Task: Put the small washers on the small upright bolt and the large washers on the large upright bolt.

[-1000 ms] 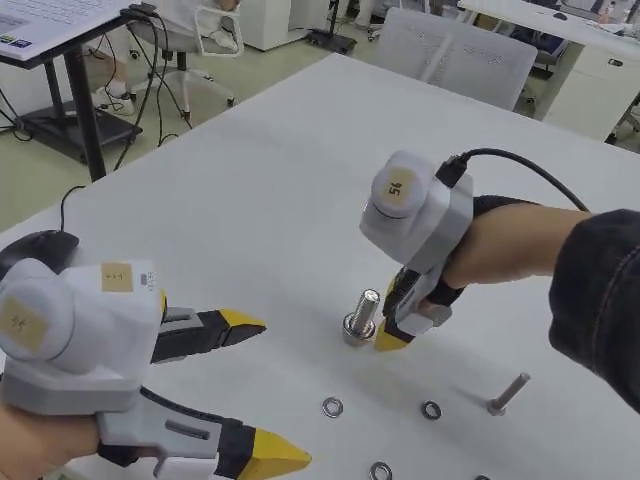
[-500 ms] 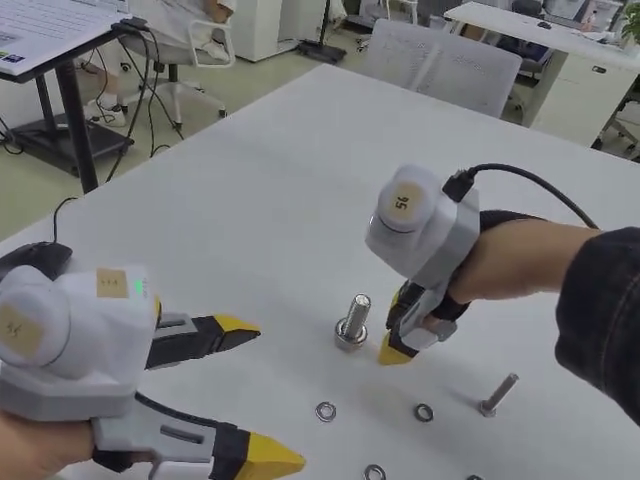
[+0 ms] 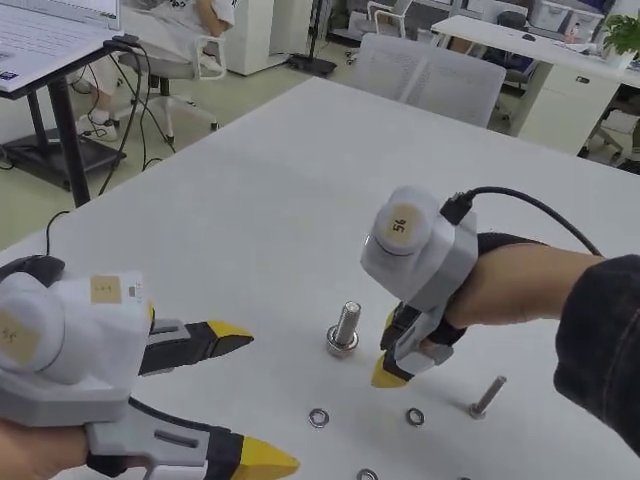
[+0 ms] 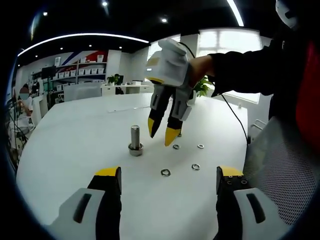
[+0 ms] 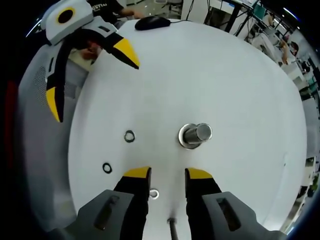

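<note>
right claw [image 5: 167, 173] is held released and empty, tips just beside large upright bolt [image 3: 343, 330]; left claw [image 4: 169, 175] is spread wide, empty; washers [image 3: 318, 417] are scattered loose on surface [image 3: 300, 200]

"56" on a pale yellow sticker [image 3: 402, 225], top of the white housing above the right gripper [image 3: 386, 374] claw. Paper tags [image 3: 106, 290] behind the left gripper [image 3: 255, 400] claw: illegible.
</note>
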### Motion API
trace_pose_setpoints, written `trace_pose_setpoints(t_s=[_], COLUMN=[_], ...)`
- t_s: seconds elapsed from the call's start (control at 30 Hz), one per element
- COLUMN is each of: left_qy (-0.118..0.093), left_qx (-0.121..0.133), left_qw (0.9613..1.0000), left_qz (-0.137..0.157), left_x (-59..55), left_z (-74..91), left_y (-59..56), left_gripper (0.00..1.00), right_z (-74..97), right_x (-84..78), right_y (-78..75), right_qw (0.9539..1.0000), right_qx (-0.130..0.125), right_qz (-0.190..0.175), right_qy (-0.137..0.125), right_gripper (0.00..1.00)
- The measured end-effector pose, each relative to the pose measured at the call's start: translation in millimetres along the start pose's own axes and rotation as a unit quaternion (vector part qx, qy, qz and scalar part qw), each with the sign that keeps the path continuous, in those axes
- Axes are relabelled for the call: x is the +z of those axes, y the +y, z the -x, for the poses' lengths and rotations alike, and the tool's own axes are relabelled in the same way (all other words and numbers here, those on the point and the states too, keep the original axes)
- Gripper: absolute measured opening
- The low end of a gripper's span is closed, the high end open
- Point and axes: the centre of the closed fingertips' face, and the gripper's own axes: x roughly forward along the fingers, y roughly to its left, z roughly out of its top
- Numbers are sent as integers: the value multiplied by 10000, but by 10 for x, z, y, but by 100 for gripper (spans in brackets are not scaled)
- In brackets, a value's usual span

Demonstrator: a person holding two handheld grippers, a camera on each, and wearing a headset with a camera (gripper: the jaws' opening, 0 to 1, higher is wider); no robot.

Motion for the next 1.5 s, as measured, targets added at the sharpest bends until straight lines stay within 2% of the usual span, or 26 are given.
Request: trace_pose_setpoints(t_s=[0.47, 0.83, 1.5], left_qy=[4, 12, -15], left_qx=[10, 15, 31], left_qw=[10000, 10000, 10000], left_qz=[-46, -73, -58], left_x=[31, 52, 63], left_z=[40, 58, 83], left_y=[-24, -40, -43], left_gripper=[77, 76, 75], right_z=[-34, -138, -302], right_x=[142, 290, 372], right_y=[260, 479, 576], right_qw=[9998, 9988, 9974], right_qx=[123, 308, 452], right_qz=[157, 359, 550], right_qy=[-84, -157, -73], right_gripper=[28, 27, 26])
